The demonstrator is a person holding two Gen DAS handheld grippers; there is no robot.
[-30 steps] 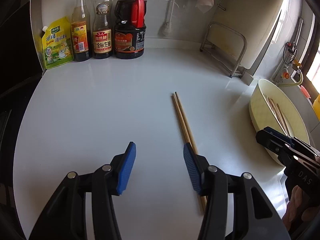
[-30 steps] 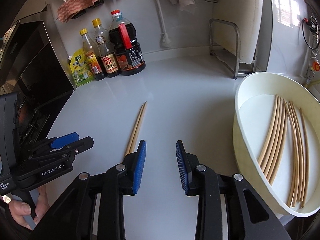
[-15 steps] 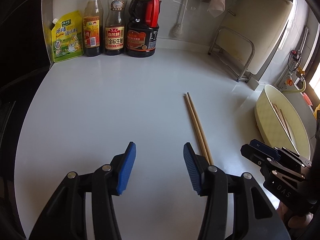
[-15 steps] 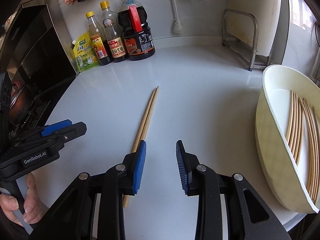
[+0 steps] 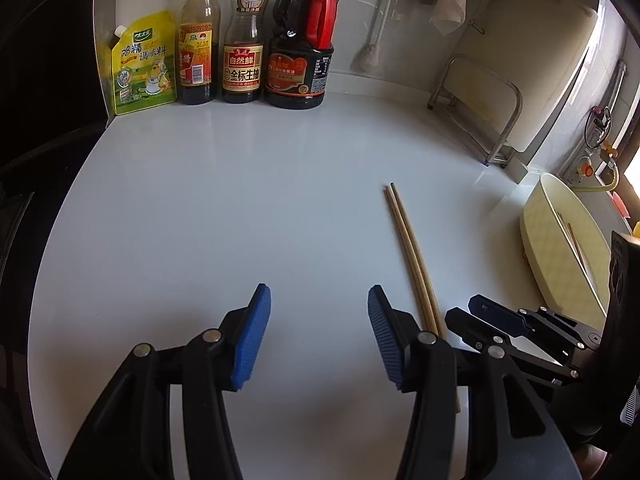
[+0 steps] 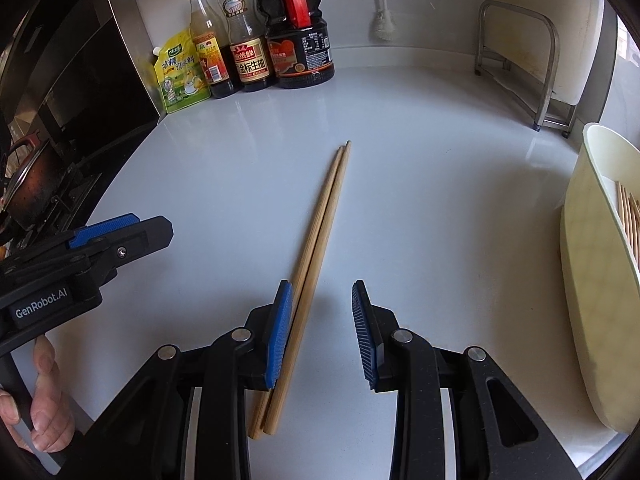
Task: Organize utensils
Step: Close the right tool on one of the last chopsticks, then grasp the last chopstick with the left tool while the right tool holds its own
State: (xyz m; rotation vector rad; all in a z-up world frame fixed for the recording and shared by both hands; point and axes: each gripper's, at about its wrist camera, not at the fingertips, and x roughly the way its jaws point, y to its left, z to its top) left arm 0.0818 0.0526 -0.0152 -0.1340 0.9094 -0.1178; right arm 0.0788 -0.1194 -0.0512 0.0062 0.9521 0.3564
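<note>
A pair of wooden chopsticks lies side by side on the white counter. My right gripper is open and low over their near ends. The sticks run between its jaws, close against the left pad, and nothing presses on them. My left gripper is open and empty, just left of the chopsticks. It also shows in the right wrist view, where this left gripper is held by a hand. A cream tub on the right holds several more chopsticks.
Three sauce bottles and a yellow seasoning pouch stand along the back wall. A metal rack with a cutting board is at the back right. A stove with a dark pan borders the counter's left edge.
My right gripper has moved left and down, so the chopsticks now lie between its jaws instead of left of them. The left gripper drifted slightly left of the sticks. Both stayed open.
</note>
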